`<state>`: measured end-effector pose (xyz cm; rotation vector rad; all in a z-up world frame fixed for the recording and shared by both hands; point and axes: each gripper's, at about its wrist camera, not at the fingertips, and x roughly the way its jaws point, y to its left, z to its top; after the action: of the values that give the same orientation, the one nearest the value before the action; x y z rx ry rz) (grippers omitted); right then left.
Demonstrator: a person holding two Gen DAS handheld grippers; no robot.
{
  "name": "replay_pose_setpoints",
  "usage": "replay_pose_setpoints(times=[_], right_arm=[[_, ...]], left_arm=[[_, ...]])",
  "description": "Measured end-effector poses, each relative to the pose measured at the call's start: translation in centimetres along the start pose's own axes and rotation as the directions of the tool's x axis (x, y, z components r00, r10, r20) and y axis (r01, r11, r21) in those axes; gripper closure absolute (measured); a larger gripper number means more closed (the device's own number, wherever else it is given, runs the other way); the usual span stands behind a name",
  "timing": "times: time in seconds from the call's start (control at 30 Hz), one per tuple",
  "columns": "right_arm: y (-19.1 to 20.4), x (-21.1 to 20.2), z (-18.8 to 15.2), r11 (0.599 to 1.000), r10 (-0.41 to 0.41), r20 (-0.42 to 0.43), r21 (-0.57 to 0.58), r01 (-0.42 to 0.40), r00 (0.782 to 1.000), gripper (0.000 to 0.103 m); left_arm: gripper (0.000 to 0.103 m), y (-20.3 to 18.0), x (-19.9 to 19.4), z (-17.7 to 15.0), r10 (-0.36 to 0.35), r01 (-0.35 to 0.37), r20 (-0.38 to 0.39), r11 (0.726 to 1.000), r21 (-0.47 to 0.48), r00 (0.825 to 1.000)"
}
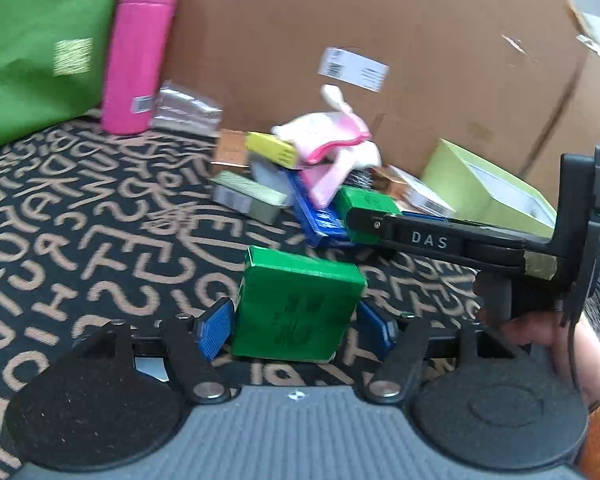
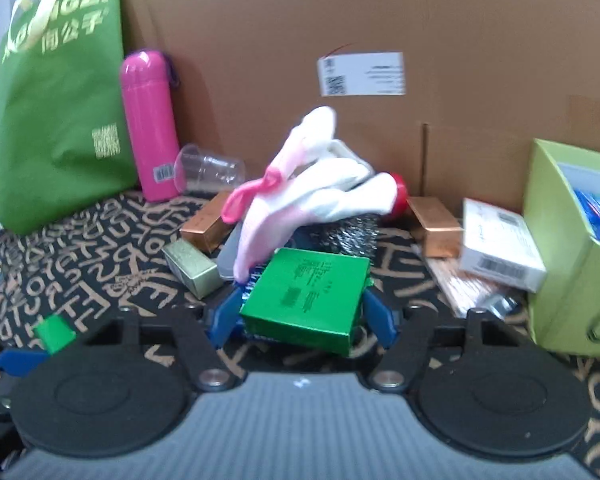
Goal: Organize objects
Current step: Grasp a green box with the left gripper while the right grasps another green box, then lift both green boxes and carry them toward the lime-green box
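Left gripper (image 1: pixel 296 326): 2 blue fingers (image 1: pixel 214 330) part-open, closed against both sides of a green box (image 1: pixel 298 308) held between the pads, above the letter-patterned cloth (image 1: pixel 80 216). Right gripper (image 2: pixel 302 318): same posture, 2 blue fingers (image 2: pixel 378 316) pressing the flanks of a second green box (image 2: pixel 306 294), tilted, far edge raised. In the left view this right gripper enters from the right of the fingers, its tips on that second box at the near edge of the clutter pile. Ahead of the right fingers: white-and-pink glove (image 2: pixel 300 188) draped over the pile, touching the box's far-left corner; 2 copper-coloured boxes (image 2: pixel 204 226), one each side of the glove; a gold box (image 2: pixel 192 266) left of the fingertips. Far left: pink bottle (image 2: pixel 150 124) upright beside a green bag (image 2: pixel 56 112), clear cup (image 2: pixel 208 168) on its side next to the bottle. Right of the fingers: lime-green box (image 2: pixel 560 280), open, a white carton (image 2: pixel 500 246) leaning against it. Cardboard wall (image 2: pixel 380 20) behind everything.
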<state>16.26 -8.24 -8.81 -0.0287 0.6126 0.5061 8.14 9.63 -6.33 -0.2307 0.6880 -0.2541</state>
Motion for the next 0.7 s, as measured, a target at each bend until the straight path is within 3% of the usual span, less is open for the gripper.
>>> replay_pose_setpoints(times=[0.17, 0.2, 0.3, 0.4, 0.57, 0.7], right_arm=[[-1.2, -4.9, -3.2, 0.998, -0.019, -0.034, -0.063, 0.017, 0.999, 0.037], [-1.6, -6.0, -4.1, 0.997, -0.026, -0.047, -0.073, 0.023, 0.999, 0.037], [-2.7, -9.2, -6.3, 0.993, -0.080, -0.074, -0.090, 0.073, 0.994, 0.037], [-3.7, -11.6, -7.4, 0.994, -0.093, -0.080, -0.059, 0.089, 0.992, 0.037], [-3.9, -13.1, -7.9, 0.992, -0.126, -0.048, -0.032, 0.124, 0.991, 0.027], [-3.4, -13.4, -8.2, 0.990, -0.141, -0.038, -0.024, 0.140, 0.989, 0.019]], left_arm=[[0.043, -2.1, 0.9, -1.7, -0.085, 0.094, -0.096, 0.991, 0.100, 0.992], [0.042, -2.6, 0.6, -2.3, -0.080, 0.090, -0.079, 0.988, 0.128, 0.994], [0.033, -4.1, -0.2, -3.6, -0.053, 0.067, -0.070, 0.975, 0.211, 0.996], [0.023, -4.5, -0.7, -3.6, -0.060, 0.073, -0.076, 0.978, 0.194, 0.995], [0.017, -4.9, 0.5, -2.1, 0.078, -0.078, 0.004, 0.987, 0.138, 0.997], [0.015, -5.0, 3.5, -0.7, 0.171, -0.169, -0.008, 0.982, 0.085, 0.985]])
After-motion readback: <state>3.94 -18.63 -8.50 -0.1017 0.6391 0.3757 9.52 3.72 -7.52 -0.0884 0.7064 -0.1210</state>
